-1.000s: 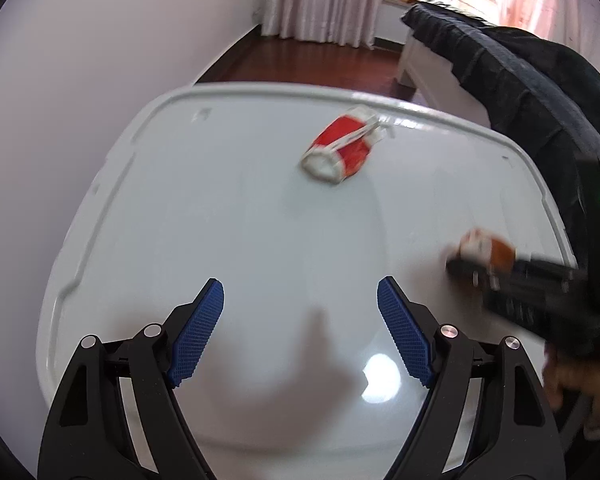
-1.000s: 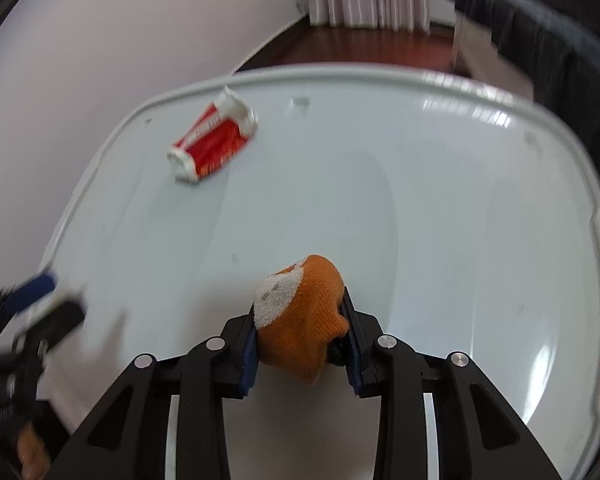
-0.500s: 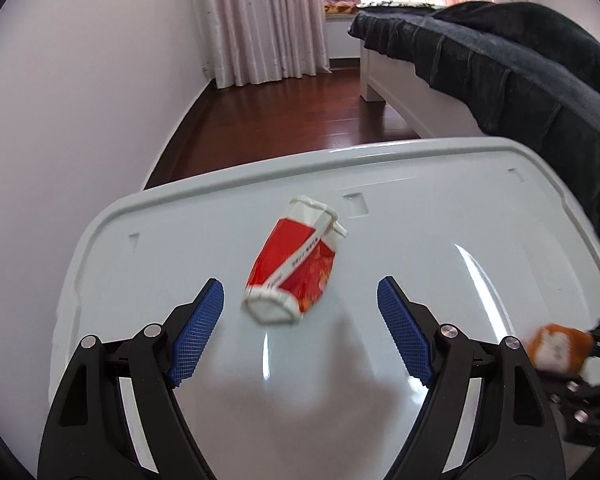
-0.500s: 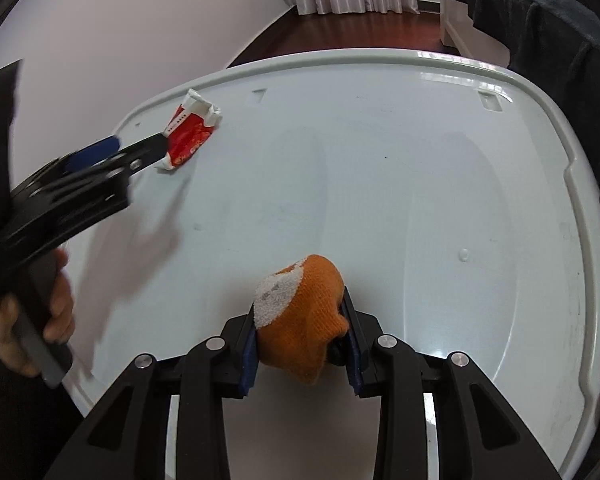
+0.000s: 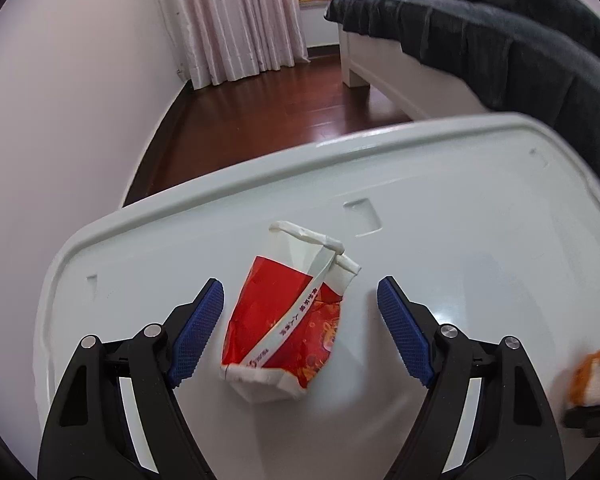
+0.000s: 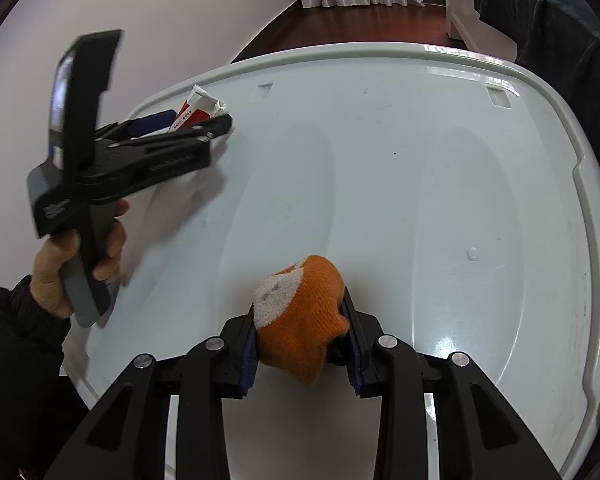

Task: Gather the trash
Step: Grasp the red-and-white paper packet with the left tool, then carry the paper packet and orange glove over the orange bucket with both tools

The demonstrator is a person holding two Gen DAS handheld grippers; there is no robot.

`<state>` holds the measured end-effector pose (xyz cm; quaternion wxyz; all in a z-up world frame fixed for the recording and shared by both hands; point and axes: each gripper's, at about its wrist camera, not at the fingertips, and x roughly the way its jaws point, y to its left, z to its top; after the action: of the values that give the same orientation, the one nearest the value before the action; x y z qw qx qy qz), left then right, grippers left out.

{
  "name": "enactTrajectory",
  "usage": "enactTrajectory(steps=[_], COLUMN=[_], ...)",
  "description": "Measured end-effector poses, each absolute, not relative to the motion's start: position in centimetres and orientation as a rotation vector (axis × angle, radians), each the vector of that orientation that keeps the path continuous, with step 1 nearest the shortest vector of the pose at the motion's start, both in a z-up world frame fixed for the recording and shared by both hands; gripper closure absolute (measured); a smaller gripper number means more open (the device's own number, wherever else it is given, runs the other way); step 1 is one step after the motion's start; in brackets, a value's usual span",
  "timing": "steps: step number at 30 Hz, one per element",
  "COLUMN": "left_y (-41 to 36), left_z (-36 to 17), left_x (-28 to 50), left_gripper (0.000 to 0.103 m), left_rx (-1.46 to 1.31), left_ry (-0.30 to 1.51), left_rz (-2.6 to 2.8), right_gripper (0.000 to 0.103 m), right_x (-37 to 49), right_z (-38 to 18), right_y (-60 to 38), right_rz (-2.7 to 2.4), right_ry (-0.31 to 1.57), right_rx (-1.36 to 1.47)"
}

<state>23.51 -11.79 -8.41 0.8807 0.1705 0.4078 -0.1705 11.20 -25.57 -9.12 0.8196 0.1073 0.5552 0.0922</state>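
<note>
Left tool [image 5: 300, 308] open wide, blue pads either side of the crumpled red-and-white paper packet [image 5: 288, 320] — not touching it. Packet lying on the glossy white plastic counter [image 5: 460, 216], near its far left corner. Right tool [image 6: 302, 344] clamped on the orange-and-white knitted cloth ball [image 6: 300, 312], held just above the counter's near edge — well apart from the packet. Behind the counter, dark red wooden floor [image 5: 260, 108] and a bed with a dark blanket [image 5: 500, 40].
</note>
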Motion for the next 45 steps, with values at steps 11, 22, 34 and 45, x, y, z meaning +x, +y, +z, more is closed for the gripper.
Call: enactTrajectory(steps=[11, 22, 34, 45], left_y=[-12.5, -11.4, -9.6, -6.4], left_z=[-8.5, -6.9, -1.4, 2.5], left_x=[22.3, 20.3, 13.2, 2.9], left_gripper=[0.075, 0.076, 0.076, 0.075], left_rx=[0.401, 0.345, 0.222, 0.174], left_ry=[0.802, 0.828, 0.843, 0.839], left_rz=[-0.359, -0.275, -0.247, -0.278], right_gripper=[0.068, 0.068, 0.068, 0.067], right_x=[11.1, 10.4, 7.1, -4.3], right_z=[-9.0, -8.0, -2.4, 1.0], right_y=[-25.7, -25.7, -26.1, -23.2], right_rz=[0.194, 0.166, 0.143, 0.143], right_ry=[1.177, 1.139, 0.949, 0.801], right_rx=[0.220, 0.220, 0.283, 0.270])
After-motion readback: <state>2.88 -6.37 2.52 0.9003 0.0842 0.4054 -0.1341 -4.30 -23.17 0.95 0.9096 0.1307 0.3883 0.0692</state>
